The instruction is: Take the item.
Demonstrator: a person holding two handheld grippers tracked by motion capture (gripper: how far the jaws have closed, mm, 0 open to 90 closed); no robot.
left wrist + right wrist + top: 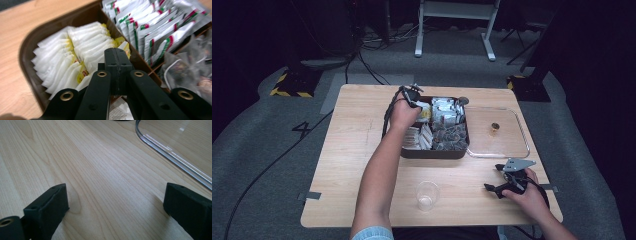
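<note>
Clearly the left gripper [416,98] is working over the brown tray [432,153] at twelve o'clock on the table [357,150], while the right gripper [507,181] rests near the five o'clock corner beside the clear lid [522,135]. Along the left gripper [117,53], jaws pressed together above the tea bags [72,57] in the tray's corner compartment; whether a bag is pinched I cannot tell. They look feather-light, soft, tearable paper, best nipped by a top edge. Along the right gripper [116,202], jaws wide apart over bare wood, holding nothing.
</note>
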